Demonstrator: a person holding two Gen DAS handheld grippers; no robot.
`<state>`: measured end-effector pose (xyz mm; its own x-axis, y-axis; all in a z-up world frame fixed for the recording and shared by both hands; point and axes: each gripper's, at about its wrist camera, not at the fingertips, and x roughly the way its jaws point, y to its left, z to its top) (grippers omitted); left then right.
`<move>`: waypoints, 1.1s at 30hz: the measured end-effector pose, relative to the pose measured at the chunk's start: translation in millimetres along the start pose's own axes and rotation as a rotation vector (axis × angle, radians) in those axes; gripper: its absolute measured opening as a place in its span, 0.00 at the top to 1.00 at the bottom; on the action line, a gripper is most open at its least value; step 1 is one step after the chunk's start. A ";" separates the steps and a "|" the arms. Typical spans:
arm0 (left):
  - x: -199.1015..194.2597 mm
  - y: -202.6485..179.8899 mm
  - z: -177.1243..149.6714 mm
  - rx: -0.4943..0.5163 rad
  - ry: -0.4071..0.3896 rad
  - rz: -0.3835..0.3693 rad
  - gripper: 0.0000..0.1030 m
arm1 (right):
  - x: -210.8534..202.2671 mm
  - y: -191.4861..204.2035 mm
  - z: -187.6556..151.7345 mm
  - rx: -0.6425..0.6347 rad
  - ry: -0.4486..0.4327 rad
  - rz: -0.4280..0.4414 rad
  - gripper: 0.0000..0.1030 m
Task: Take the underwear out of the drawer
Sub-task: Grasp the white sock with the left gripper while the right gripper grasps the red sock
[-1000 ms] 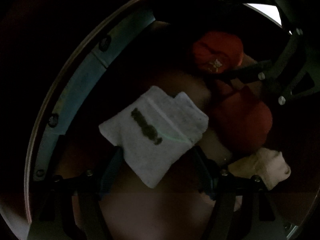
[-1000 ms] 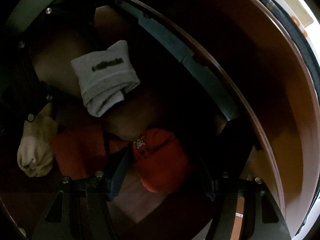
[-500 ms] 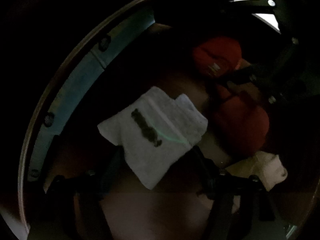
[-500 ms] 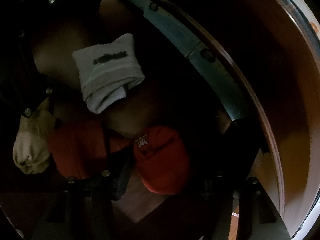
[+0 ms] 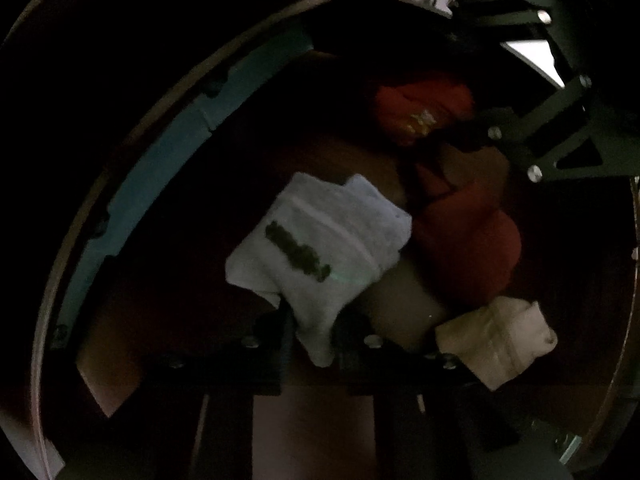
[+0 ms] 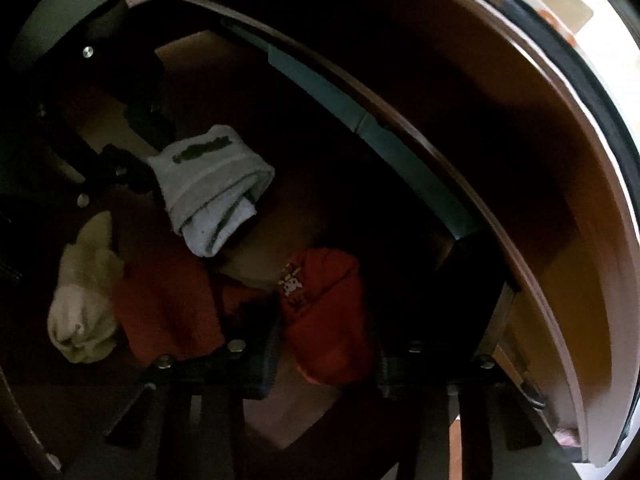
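Inside the dark wooden drawer (image 5: pixel 120 332) lie folded garments. My left gripper (image 5: pixel 314 340) is shut on the lower corner of the folded grey underwear (image 5: pixel 320 240), which has a dark logo band. It also shows in the right wrist view (image 6: pixel 212 188), with the left gripper's fingers pinching its left edge. My right gripper (image 6: pixel 326 360) stands around the red underwear with a small cartoon print (image 6: pixel 324 316); its jaws are apart on either side. That red piece shows in the left wrist view (image 5: pixel 420 108).
A second red garment (image 6: pixel 168 304) and a cream rolled one (image 6: pixel 84 304) lie beside them; they also show in the left wrist view as red (image 5: pixel 468 240) and cream (image 5: pixel 496 340). The teal drawer rail (image 6: pixel 360 120) and wooden wall (image 6: pixel 540 200) stand close on the right.
My left gripper's jaws have closed onto the grey underwear's corner, bunching it. The right gripper has shifted a little around the red piece and stays open.
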<state>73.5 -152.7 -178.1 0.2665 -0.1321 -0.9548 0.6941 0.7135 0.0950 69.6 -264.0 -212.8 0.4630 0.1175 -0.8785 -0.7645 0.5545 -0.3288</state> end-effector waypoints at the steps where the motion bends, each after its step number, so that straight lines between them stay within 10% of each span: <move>1: -2.6 2.7 1.2 -0.014 -0.004 0.006 0.87 | -0.6 0.5 -0.5 0.005 -0.004 0.003 0.63; 18: -25.9 36.2 -36.9 -0.170 -0.030 -0.011 0.87 | -34.4 -24.9 2.9 0.103 -0.099 0.097 0.63; 33: -42.4 49.3 -48.3 -0.282 -0.203 0.064 0.88 | -58.8 -14.9 -13.4 0.202 -0.231 0.200 0.63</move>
<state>64.1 -78.7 -146.6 0.4509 -0.1947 -0.8711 0.4674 0.8829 0.0447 47.8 -290.2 -160.9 0.4199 0.4104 -0.8095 -0.7570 0.6504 -0.0629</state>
